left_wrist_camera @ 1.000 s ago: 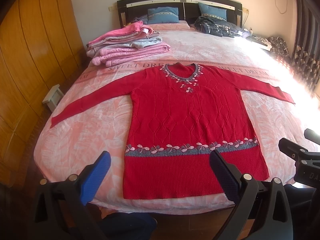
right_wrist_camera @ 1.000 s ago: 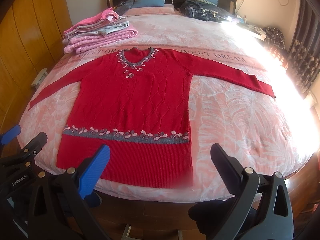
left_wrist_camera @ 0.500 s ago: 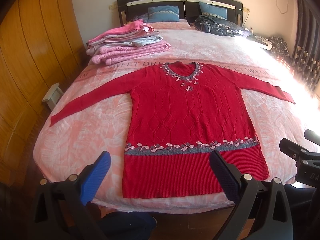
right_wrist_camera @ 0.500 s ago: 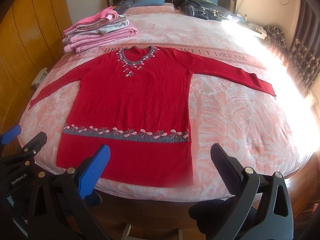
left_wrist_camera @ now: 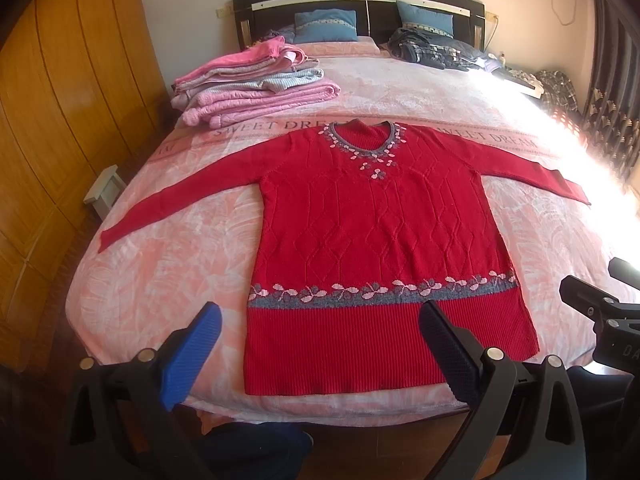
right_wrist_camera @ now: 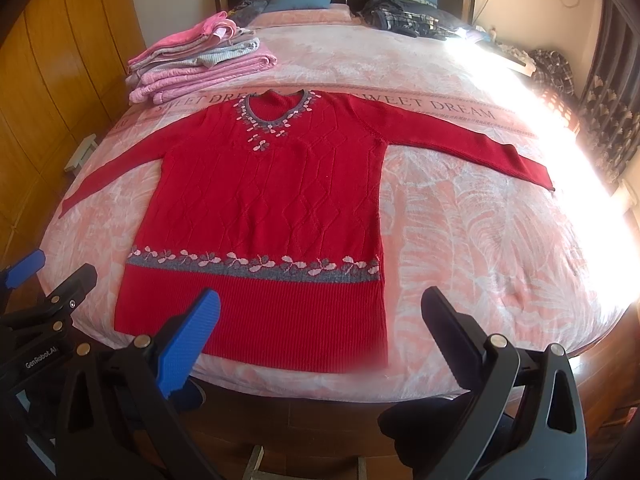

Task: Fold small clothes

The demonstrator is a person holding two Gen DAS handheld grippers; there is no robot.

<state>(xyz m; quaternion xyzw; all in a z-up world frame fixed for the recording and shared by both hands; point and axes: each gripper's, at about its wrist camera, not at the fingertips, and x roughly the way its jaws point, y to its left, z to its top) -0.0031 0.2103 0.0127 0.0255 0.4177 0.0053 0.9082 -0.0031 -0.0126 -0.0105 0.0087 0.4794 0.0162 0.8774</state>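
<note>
Red sweater [left_wrist_camera: 376,248] flat on the bed [left_wrist_camera: 160,280], sleeves spread.
Left gripper [left_wrist_camera: 320,344] and right gripper [right_wrist_camera: 320,328], fingers released, hover off the near edge.

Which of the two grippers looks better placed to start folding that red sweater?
Probably the left gripper: it hangs open directly over the red sweater hem. The right gripper, also open, points past the hem's right corner.

A home bedroom: a bed [left_wrist_camera: 120,280] with pillows [left_wrist_camera: 326,26], beside a wooden wardrobe [left_wrist_camera: 52,120].

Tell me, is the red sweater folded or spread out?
Spread out: the red sweater lies flat on the bed, both sleeves stretched sideways.
</note>
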